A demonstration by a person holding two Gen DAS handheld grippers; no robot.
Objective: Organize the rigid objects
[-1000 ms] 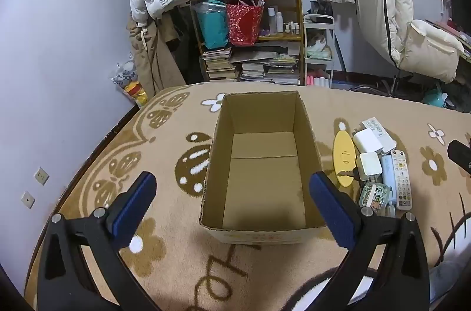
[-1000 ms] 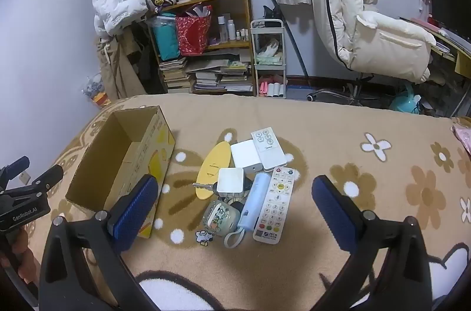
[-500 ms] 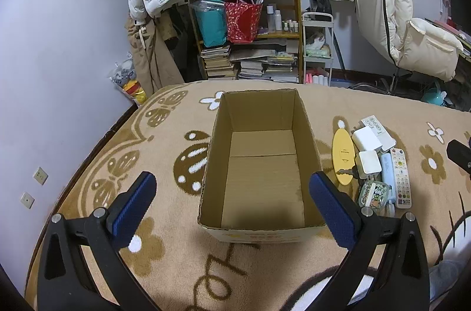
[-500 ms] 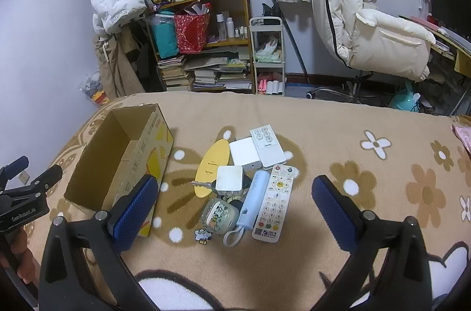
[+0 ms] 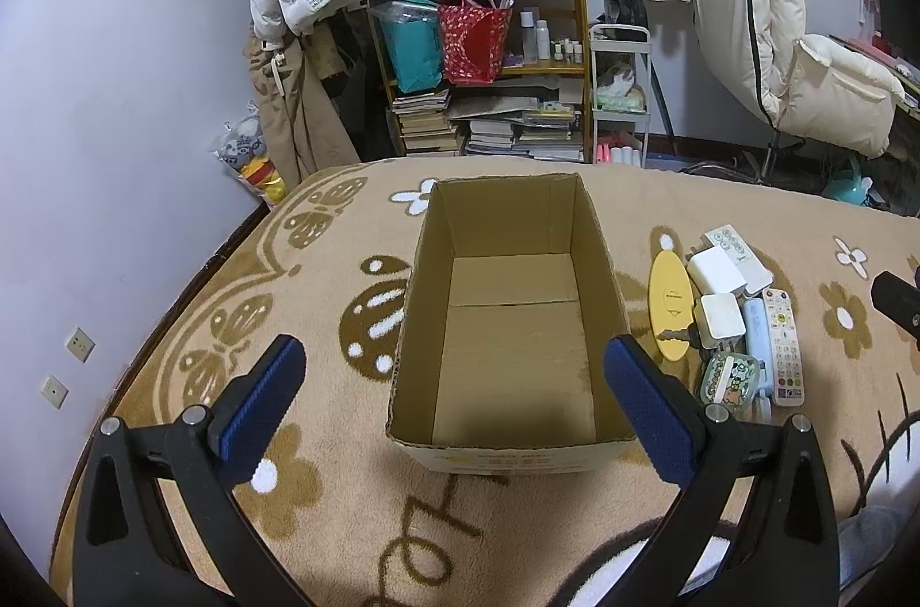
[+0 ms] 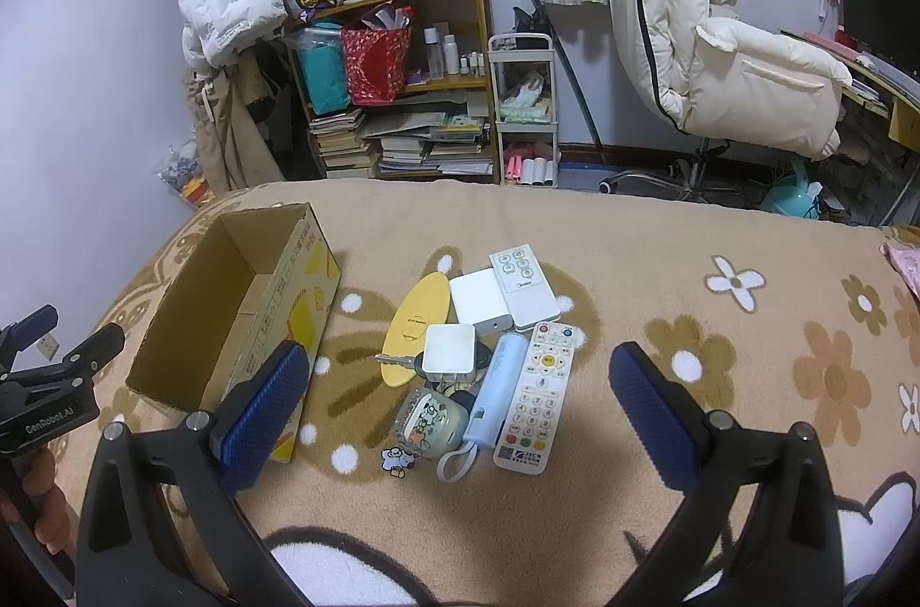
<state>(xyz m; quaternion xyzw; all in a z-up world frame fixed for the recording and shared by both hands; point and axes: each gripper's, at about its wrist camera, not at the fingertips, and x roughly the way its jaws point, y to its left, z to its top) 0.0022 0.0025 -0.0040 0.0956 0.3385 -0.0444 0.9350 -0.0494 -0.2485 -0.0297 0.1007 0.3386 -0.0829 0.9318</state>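
Ahead of your right gripper (image 6: 454, 394), jaws spread and empty, the remote (image 6: 535, 397) lies lengthwise along the approach; your left gripper (image 5: 454, 391), also spread, faces the box (image 5: 506, 449).

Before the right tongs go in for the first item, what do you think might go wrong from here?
1. The items are packed tight: the small white cube lies over the key and the yellow oval, so lifting one may drag the others.
2. The blue case lies against the remote, leaving little gap for a finger.
3. The cardboard box is light and open-topped; a bump from the right tongs could shift it.
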